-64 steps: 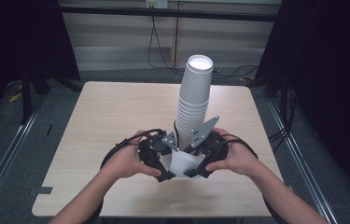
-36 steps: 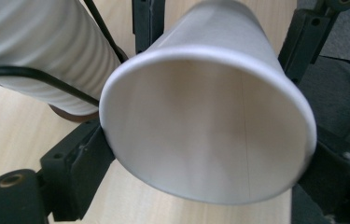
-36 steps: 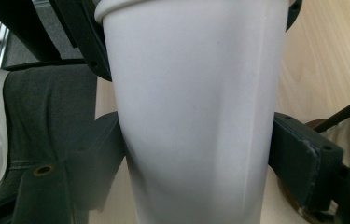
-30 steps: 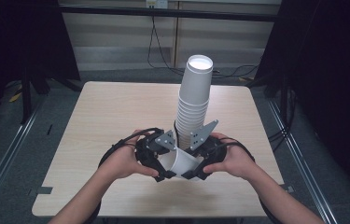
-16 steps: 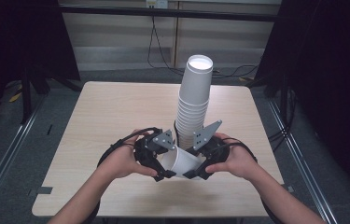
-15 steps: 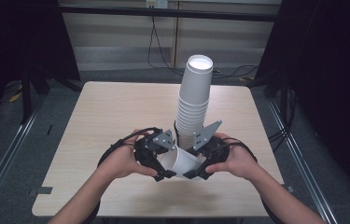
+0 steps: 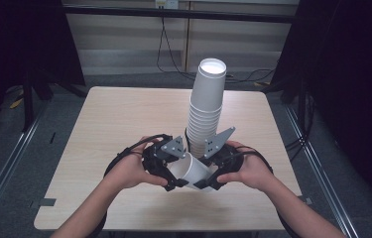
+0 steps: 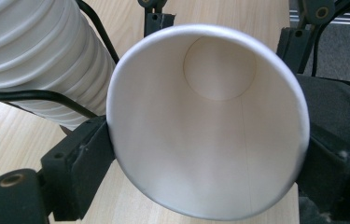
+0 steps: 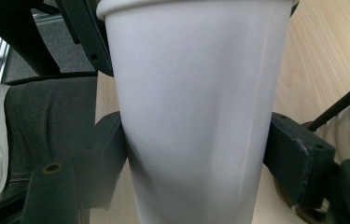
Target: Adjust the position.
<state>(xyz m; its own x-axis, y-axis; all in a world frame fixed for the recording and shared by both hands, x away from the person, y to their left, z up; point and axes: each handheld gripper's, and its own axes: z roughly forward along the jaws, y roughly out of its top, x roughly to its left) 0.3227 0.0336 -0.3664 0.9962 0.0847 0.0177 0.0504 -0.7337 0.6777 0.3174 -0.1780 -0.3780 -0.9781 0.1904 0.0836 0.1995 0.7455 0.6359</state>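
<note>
High view first: a single white paper cup is held lying on its side just above the near part of the wooden table, caught between the left gripper and the right gripper, each carried in one of the person's hands. Directly behind the pair, a tall stack of cups is seen standing on the table, leaning slightly, with a black cable looped around its base. From the left gripper view, the cup's open mouth is faced head-on, its round bottom visible deep inside; the rim is pressed by both black jaws, one at the lower left and one at the right, so the cup is clamped at its mouth, and those jaws have just been closing in on it. The stack is seen at the upper left there, just beside the held cup. From the right gripper view, the cup's outer wall is gripped at mid-height between the two jaws, pads pressed against both sides, with the table's pale wood seen behind.
</note>
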